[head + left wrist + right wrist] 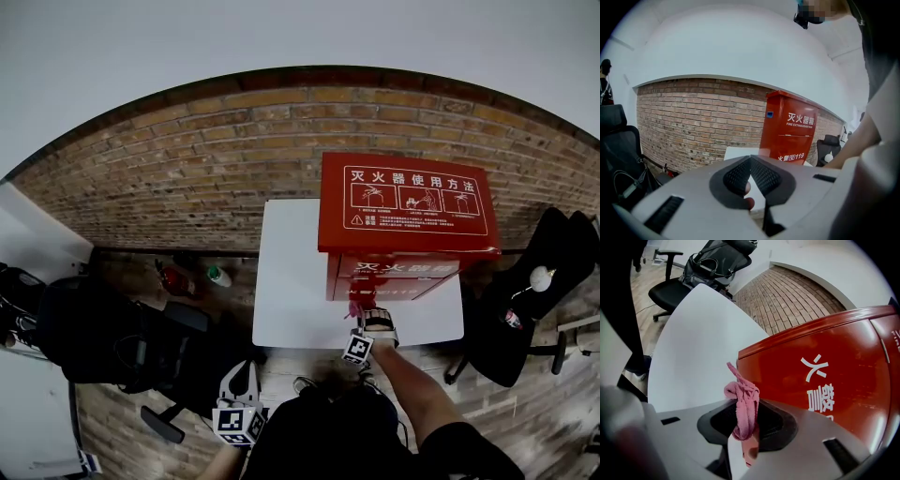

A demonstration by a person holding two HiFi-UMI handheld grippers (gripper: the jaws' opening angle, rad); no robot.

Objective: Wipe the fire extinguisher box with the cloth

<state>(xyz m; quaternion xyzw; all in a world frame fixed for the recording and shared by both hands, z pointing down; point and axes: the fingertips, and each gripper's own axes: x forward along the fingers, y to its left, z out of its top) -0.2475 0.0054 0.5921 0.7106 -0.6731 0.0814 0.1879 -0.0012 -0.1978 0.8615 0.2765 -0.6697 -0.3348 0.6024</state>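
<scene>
A red fire extinguisher box [405, 225] with white Chinese print stands on a white table [291, 281] against a brick wall. My right gripper [361, 323] is at the box's lower front, shut on a bunched pink cloth [743, 401], which sits just left of the box's red front [825, 376]; whether they touch is unclear. The cloth [359, 298] shows as a small pink lump below the box front. My left gripper [239, 398] hangs low beside the table, away from the box [790, 129]. Its jaws meet at the tips with nothing between them [750, 161].
Black office chairs stand at the left [112, 337] and right [525, 300] of the table. A red extinguisher [173, 279] and a green-capped bottle [217, 276] lie on the floor by the brick wall [187, 178]. My own body fills the bottom centre.
</scene>
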